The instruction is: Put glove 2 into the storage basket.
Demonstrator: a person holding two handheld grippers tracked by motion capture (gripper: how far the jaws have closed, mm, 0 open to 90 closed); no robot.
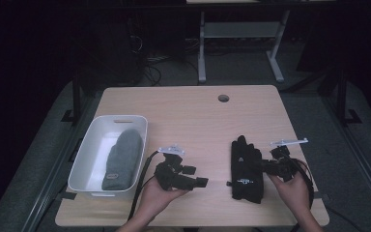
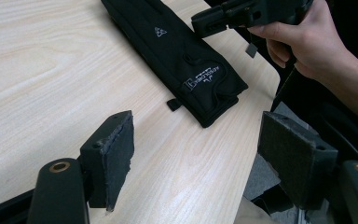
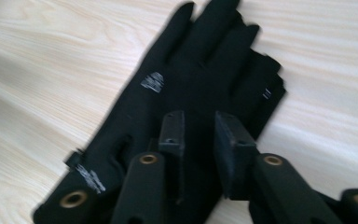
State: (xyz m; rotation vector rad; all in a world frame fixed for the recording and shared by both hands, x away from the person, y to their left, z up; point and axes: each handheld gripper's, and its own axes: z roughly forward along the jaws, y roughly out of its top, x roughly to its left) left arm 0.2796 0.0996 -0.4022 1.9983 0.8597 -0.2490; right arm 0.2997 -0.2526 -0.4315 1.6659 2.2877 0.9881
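A pair of black gloves (image 1: pixel 245 166) lies flat and stacked on the right side of the wooden table (image 1: pixel 198 121), fingers pointing away from me. My right gripper (image 1: pixel 265 166) comes at them from the right; in the right gripper view its jaws (image 3: pixel 199 121) stand a little apart just over the gloves' (image 3: pixel 191 70) palm area, with no fabric visibly pinched. My left gripper (image 1: pixel 195 176) hovers left of the gloves, jaws wide open and empty (image 2: pixel 196 116). From the left gripper view the gloves (image 2: pixel 182 56) lie ahead, and the right gripper (image 2: pixel 209 23) sits at their far edge.
A white bin (image 1: pixel 121 117) at the table's left holds a grey beanie (image 1: pixel 123 157). A cable hole (image 1: pixel 223 98) sits near the far edge. The gloves lie close to the table's right and front edges.
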